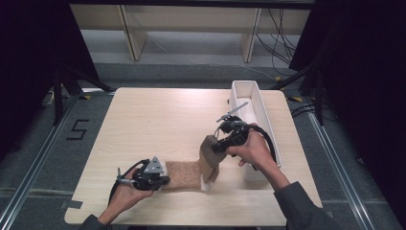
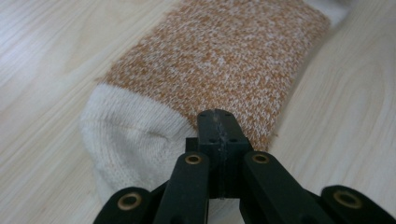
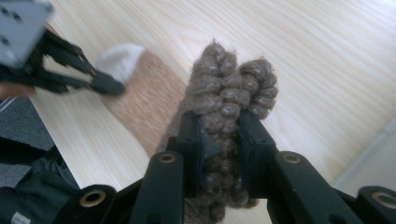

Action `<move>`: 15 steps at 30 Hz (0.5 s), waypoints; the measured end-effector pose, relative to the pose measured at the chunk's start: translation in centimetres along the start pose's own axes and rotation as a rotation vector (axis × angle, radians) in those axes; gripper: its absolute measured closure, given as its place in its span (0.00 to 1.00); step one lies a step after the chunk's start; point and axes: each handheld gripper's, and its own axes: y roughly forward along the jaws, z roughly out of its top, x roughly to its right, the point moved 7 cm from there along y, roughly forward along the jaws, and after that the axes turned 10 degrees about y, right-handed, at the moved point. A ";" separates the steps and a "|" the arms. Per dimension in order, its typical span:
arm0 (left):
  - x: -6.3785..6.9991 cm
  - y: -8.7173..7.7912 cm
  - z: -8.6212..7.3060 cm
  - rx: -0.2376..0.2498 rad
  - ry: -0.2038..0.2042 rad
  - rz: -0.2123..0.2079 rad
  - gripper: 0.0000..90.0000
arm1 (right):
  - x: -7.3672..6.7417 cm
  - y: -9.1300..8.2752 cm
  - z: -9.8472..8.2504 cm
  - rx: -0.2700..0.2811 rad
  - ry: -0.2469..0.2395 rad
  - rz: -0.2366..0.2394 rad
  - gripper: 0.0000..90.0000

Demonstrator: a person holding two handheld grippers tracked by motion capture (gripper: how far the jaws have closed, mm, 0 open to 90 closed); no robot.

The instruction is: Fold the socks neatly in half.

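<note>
An orange-flecked sock (image 1: 184,175) (image 2: 219,60) with a white toe (image 2: 126,140) lies flat near the table's front edge. My left gripper (image 1: 164,181) (image 2: 217,122) is shut, its joined tips resting on the sock beside the toe. I see no fabric between the jaws. My right gripper (image 1: 214,145) (image 3: 219,133) is shut on a brown chunky-knit piece (image 1: 210,155) (image 3: 231,88) and holds it up above the sock's far end. I cannot tell whether the brown knit is joined to the sock. The right gripper view also shows the left gripper (image 3: 108,84) at the white toe.
A long white bin (image 1: 261,103) stands along the right side of the light wooden table (image 1: 153,120), close behind my right hand. Dark floor and black stands surround the table.
</note>
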 end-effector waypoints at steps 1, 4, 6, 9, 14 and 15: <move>0.1 0.2 0.2 0.003 0.002 0.007 1.00 | -0.4 0.3 0.5 0.001 -0.011 -0.004 0.81; 0.4 0.2 0.9 0.038 -0.009 -0.019 1.00 | -2.1 1.4 1.6 -0.001 -0.058 0.005 0.81; 0.5 -0.3 1.1 0.063 -0.018 -0.016 1.00 | -3.1 2.3 2.2 -0.011 -0.078 0.013 0.81; 0.5 -1.9 1.0 0.096 -0.024 -0.010 0.99 | -4.0 3.5 2.8 -0.024 -0.110 -0.002 0.81; 0.6 -4.4 -1.5 0.098 -0.064 0.005 0.98 | -5.2 4.5 3.0 -0.032 -0.137 -0.007 0.81; 0.6 -4.4 -2.2 0.095 -0.075 0.010 0.98 | -5.3 4.7 3.1 -0.034 -0.139 -0.009 0.81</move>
